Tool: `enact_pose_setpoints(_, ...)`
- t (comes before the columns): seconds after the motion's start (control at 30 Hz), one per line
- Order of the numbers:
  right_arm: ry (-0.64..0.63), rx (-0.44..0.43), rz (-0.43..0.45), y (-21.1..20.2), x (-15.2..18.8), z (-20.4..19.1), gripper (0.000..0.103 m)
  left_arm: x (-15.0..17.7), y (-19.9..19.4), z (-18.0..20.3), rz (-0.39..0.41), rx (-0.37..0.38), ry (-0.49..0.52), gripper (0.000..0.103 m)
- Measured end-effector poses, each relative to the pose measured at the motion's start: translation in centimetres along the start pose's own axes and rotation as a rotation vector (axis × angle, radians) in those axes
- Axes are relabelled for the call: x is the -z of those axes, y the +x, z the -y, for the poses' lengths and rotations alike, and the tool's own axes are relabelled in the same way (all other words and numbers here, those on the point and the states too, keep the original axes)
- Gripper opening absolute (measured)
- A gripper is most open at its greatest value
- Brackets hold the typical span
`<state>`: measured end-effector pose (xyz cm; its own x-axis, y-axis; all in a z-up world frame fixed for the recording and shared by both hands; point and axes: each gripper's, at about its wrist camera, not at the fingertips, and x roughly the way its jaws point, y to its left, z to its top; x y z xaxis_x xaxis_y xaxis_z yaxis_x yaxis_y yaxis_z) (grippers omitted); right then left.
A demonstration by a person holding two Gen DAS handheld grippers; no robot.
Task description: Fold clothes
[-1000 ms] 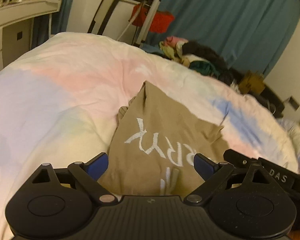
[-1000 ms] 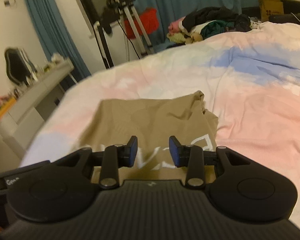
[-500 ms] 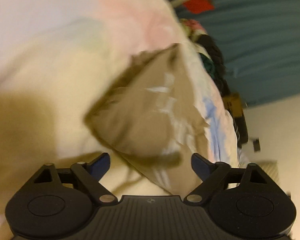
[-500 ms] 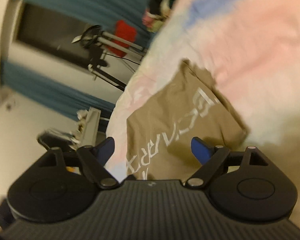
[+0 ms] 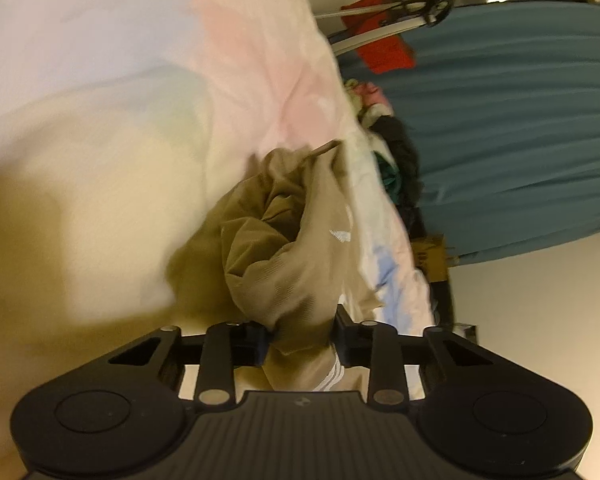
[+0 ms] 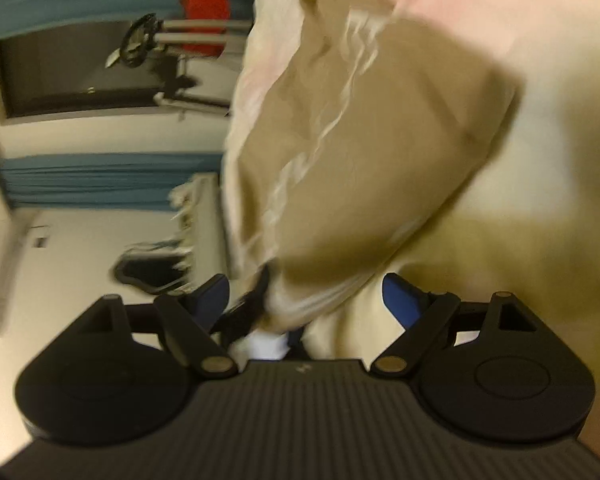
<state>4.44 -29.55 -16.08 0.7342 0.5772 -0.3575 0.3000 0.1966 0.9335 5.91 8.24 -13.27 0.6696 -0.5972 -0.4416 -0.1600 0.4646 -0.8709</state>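
A tan T-shirt (image 5: 284, 248) with white lettering lies bunched on a pastel duvet (image 5: 112, 120). My left gripper (image 5: 300, 342) is shut on a thick fold of its near edge, cloth bulging between the fingers. In the right wrist view the same shirt (image 6: 372, 152) hangs as a blurred slab across the duvet (image 6: 540, 60). My right gripper (image 6: 306, 300) is open, blue pads wide apart, with the shirt's hem lying between them. Both views are rolled sideways.
A pile of other clothes (image 5: 388, 148) sits at the bed's far edge before teal curtains (image 5: 512, 128). A tripod stand with a red cloth (image 5: 384, 44) stands beyond the bed. A white desk and dark chair (image 6: 156, 268) are at the room's side.
My left gripper has closed on the shirt's near edge and bunched it up. My right gripper opened half a second ago and stays open. Both grippers have rolled sideways and moved in closer.
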Motion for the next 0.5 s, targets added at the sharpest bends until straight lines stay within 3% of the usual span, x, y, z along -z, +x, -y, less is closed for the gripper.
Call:
enact_pose_setpoints(0.07,0.037,0.018,0.075,-0.4,-0.9,0.7,0.084,-0.2,-0.2,0.2,0.007,0.027,-0.001,0.029)
enact_pose_setpoints(0.17,0.095,0.03,0.15,-0.8,-2.2,1.6,0.07,-0.3,-0.3,0.1,0.014,0.045,-0.023,0.028)
enact_pose_setpoints(0.23,0.085,0.041,0.178,-0.9,-2.4,1.4,0.05,-0.3,-0.3,-0.1,0.016,0.05,-0.044,0.028)
enact_pose_setpoints(0.33,0.03,0.047,0.211,-1.4,-2.0,0.5,0.033,-0.2,-0.7,0.2,0.015,0.052,-0.06,0.028)
enact_pose_setpoints(0.43,-0.006,0.017,0.252,-2.9,-1.2,-1.1,0.027,0.0,-1.6,1.2,0.006,0.069,-0.068,0.028)
enact_pose_setpoints(0.5,0.003,0.006,0.255,-4.7,-1.0,-2.3,0.026,0.2,-2.4,2.1,-0.015,0.073,-0.125,0.028)
